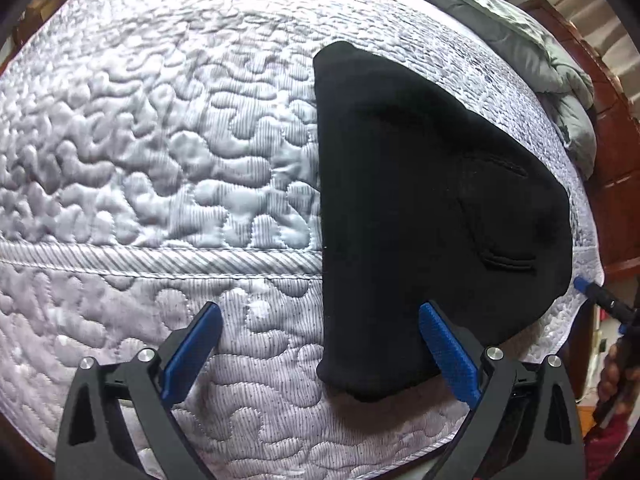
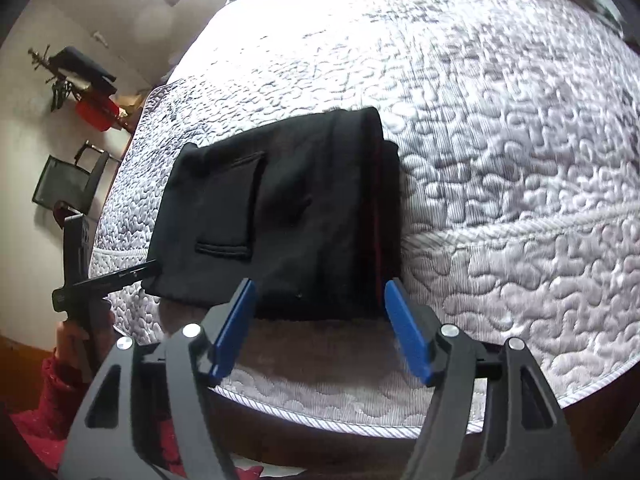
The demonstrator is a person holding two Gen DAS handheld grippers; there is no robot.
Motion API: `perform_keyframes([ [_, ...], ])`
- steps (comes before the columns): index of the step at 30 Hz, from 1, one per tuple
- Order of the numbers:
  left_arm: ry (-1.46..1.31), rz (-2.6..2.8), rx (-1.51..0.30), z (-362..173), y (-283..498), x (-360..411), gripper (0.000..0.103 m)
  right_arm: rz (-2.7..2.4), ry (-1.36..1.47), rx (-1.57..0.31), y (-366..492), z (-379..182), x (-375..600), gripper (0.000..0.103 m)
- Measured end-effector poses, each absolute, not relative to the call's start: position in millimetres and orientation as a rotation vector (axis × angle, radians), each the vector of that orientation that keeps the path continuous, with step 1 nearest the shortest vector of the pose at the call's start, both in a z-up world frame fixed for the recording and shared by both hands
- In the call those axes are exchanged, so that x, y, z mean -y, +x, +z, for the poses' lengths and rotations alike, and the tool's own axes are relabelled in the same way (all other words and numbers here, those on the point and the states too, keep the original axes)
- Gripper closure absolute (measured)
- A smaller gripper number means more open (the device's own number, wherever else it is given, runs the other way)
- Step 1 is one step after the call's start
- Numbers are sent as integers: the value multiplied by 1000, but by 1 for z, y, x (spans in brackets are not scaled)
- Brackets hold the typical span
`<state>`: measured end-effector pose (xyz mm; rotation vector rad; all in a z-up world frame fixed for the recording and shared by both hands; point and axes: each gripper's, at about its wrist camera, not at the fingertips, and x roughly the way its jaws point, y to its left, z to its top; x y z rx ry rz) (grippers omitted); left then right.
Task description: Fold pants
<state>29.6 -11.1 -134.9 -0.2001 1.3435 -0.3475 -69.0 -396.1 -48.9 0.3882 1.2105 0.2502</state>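
Observation:
Black pants [image 1: 432, 208] lie folded into a compact stack on the quilted white mattress [image 1: 160, 140], a back pocket showing on top. My left gripper [image 1: 320, 312] is open and empty, just in front of the stack's near left edge. In the right wrist view the same folded pants [image 2: 280, 208] lie near the mattress corner. My right gripper [image 2: 320, 288] is open and empty, its blue pads [image 2: 404, 328] just short of the stack's near edge. The right gripper's tip also shows in the left wrist view [image 1: 596, 292] at the far right.
A grey-green comforter [image 1: 520, 36] is bunched at the far side of the bed by a wooden headboard [image 1: 612, 168]. In the right wrist view a chair [image 2: 68, 184] and a wall shelf with red items [image 2: 92, 100] stand left of the bed. The mattress edge [image 2: 320, 412] is just below my right gripper.

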Motion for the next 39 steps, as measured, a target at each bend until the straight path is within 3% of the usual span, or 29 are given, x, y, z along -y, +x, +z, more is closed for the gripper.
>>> perform_keyframes([
  [5, -198, -370, -1358, -136, 30, 27, 4, 242, 389, -1232, -71, -60, 393, 34],
  [9, -356, -570, -1426, -136, 27, 49, 3, 242, 403, -1239, -69, -64, 394, 31],
  [17, -290, -478, -1402, -129, 41, 52, 4, 212, 390, -1266, -62, -71, 409, 25],
  [26, -27, -397, -1417, -125, 32, 88, 3, 196, 303, -1380, -38, -90, 397, 18],
  [39, -1, -368, -1393, -117, 54, 77, 3, 136, 227, -1427, -25, -89, 385, 10],
])
